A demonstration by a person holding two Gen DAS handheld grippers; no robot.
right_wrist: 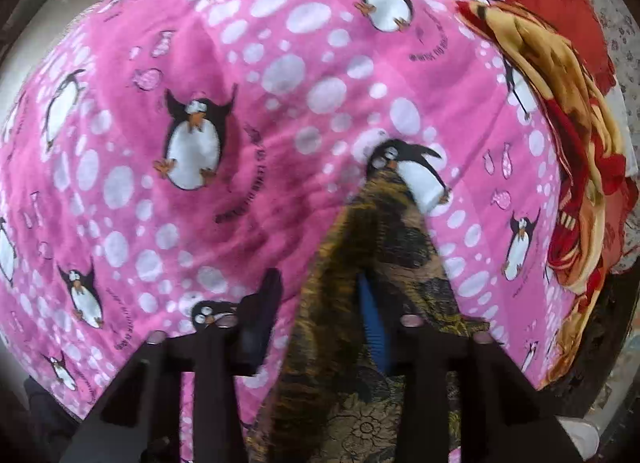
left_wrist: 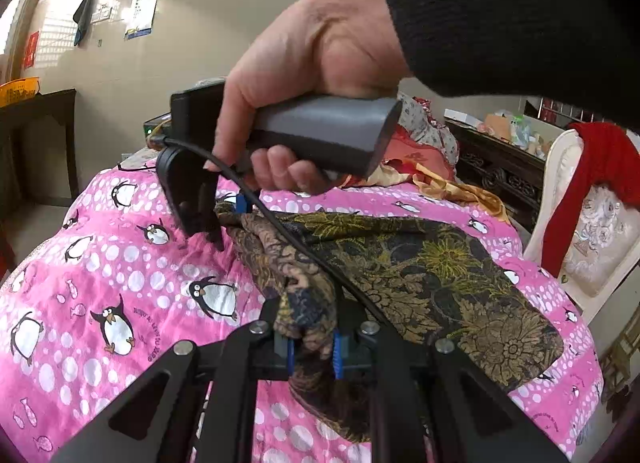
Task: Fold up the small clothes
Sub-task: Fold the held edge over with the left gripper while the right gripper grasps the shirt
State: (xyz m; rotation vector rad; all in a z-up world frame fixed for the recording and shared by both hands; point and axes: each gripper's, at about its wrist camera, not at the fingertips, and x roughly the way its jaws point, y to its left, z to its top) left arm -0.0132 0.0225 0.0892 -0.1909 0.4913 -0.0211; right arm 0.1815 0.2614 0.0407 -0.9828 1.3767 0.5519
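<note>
A dark garment with a gold flower print [left_wrist: 420,275] lies on a pink penguin blanket [left_wrist: 120,263]. My left gripper [left_wrist: 313,347] is shut on a bunched near edge of it, blue pads pressing the cloth. A hand in a black sleeve holds my right gripper [left_wrist: 230,223] pointing steeply down at the garment's far left corner. In the right wrist view the garment [right_wrist: 384,231] runs up between the right gripper's [right_wrist: 316,279] fingers. They stand apart: the cloth drapes over the blue pad [right_wrist: 374,323], while the black finger [right_wrist: 262,311] sits clear of it on the blanket [right_wrist: 240,63].
A crumpled red and gold cloth [left_wrist: 440,183] [right_wrist: 576,167] lies at the blanket's far edge. A white chair with a red garment [left_wrist: 592,215] stands to the right, beside a dark carved cabinet [left_wrist: 500,167]. The right gripper's cable [left_wrist: 304,251] trails over the garment.
</note>
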